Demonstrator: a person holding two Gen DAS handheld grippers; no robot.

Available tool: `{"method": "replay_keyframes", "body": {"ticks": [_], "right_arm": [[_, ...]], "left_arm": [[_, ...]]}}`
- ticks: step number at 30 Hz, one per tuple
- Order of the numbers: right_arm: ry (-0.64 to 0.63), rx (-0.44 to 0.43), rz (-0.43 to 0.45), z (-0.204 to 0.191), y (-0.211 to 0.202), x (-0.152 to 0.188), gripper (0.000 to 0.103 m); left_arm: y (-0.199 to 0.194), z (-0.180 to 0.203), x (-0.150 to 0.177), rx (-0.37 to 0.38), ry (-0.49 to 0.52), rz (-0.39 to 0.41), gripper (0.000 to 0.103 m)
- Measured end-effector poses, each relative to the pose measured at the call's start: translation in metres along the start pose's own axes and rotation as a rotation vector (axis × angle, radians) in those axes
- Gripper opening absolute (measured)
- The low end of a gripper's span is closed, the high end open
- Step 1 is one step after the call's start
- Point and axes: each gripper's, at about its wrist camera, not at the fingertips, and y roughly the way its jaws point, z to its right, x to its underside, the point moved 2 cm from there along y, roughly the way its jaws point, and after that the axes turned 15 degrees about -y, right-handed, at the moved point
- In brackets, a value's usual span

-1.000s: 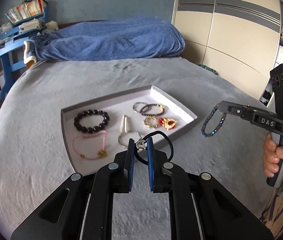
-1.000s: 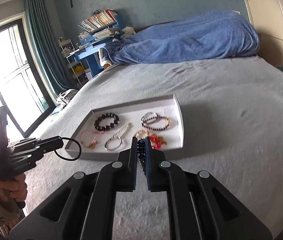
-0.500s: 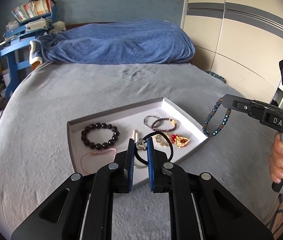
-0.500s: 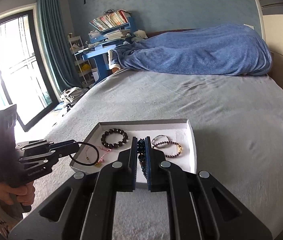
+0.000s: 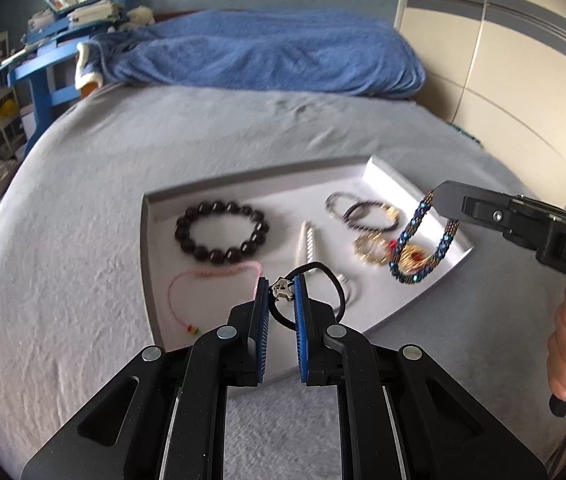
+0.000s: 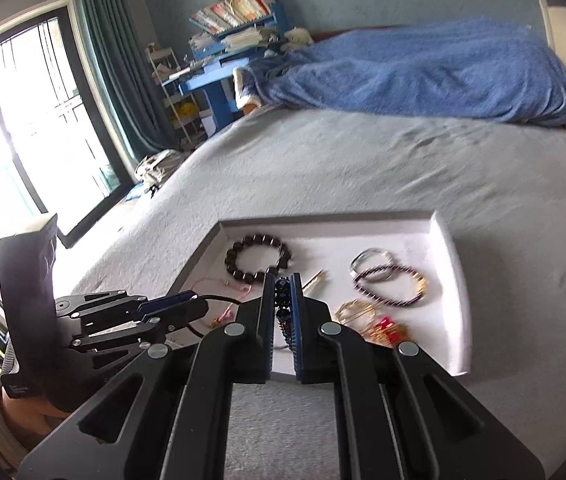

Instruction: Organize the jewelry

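Currently, a black cord (image 5: 325,280) with a small silver charm (image 5: 281,290) is pinched between the narrow jaws of the left gripper (image 5: 281,304), its loop hanging off to their right. A blue beaded bracelet (image 6: 283,300) is clamped in the nearly closed jaws of the right gripper (image 6: 283,312) and dangles below their tips. Ahead of and beneath both jaws, a white tray (image 5: 379,168) is seen on the grey bed (image 5: 83,280), with a dark bead bracelet (image 5: 221,233), a pink string (image 5: 203,276) and gold pieces (image 5: 375,246) lying in it.
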Motion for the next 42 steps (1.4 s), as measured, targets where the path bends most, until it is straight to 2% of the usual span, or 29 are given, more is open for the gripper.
{"method": "replay_keyframes", "body": {"ticks": [5, 13, 16, 17, 18, 19, 20, 21, 23, 26, 27, 28, 30, 32, 35, 42], "right_arm": [[0.010, -0.007, -0.065, 0.001, 0.027, 0.015, 0.007], [0.014, 0.071, -0.130, 0.016, 0.039, 0.035, 0.007], [-0.016, 0.110, -0.134, 0.015, 0.038, 0.039, 0.010], [-0.026, 0.118, -0.134, 0.015, 0.038, 0.040, 0.017], [-0.039, 0.129, -0.131, 0.013, 0.037, 0.041, 0.022], [-0.043, 0.135, -0.122, 0.014, 0.035, 0.041, 0.032], [-0.043, 0.135, -0.112, 0.014, 0.033, 0.041, 0.038], [-0.042, 0.137, -0.099, 0.013, 0.030, 0.042, 0.040], [-0.046, 0.146, -0.079, 0.011, 0.025, 0.044, 0.050], [-0.057, 0.160, -0.058, 0.009, 0.017, 0.046, 0.058], [-0.056, 0.169, -0.043, 0.009, 0.012, 0.048, 0.060], [-0.054, 0.175, -0.034, 0.009, 0.009, 0.048, 0.066], [-0.041, 0.190, -0.005, 0.011, 0.000, 0.052, 0.076], [-0.027, 0.206, 0.010, 0.012, -0.006, 0.055, 0.092], [0.006, 0.222, 0.034, 0.015, -0.018, 0.066, 0.097], [0.021, 0.249, 0.020, 0.011, -0.030, 0.090, 0.097]], "left_arm": [[0.012, -0.008, 0.006, -0.028, -0.009, -0.033, 0.013], [0.029, -0.006, 0.014, -0.044, -0.003, -0.081, 0.013], [0.028, -0.004, 0.016, -0.057, 0.009, -0.068, 0.024], [0.026, -0.002, 0.017, -0.064, 0.020, -0.060, 0.026], [0.025, -0.001, 0.017, -0.063, 0.024, -0.054, 0.033], [0.022, 0.000, 0.017, -0.065, 0.026, -0.042, 0.044], [0.020, 0.000, 0.017, -0.068, 0.027, -0.032, 0.049], [0.018, 0.001, 0.018, -0.068, 0.031, -0.022, 0.057], [0.013, 0.005, 0.020, -0.078, 0.046, 0.004, 0.066], [0.006, 0.009, 0.024, -0.103, 0.062, 0.039, 0.069], [0.004, 0.010, 0.025, -0.111, 0.061, 0.048, 0.074], [0.000, 0.011, 0.027, -0.115, 0.054, 0.065, 0.082], [-0.008, 0.011, 0.029, -0.101, 0.039, 0.101, 0.084], [-0.016, 0.010, 0.031, -0.082, 0.011, 0.134, 0.089], [-0.028, 0.010, 0.036, -0.074, -0.021, 0.175, 0.094], [-0.034, 0.008, 0.055, -0.072, -0.045, 0.183, 0.096]]}}
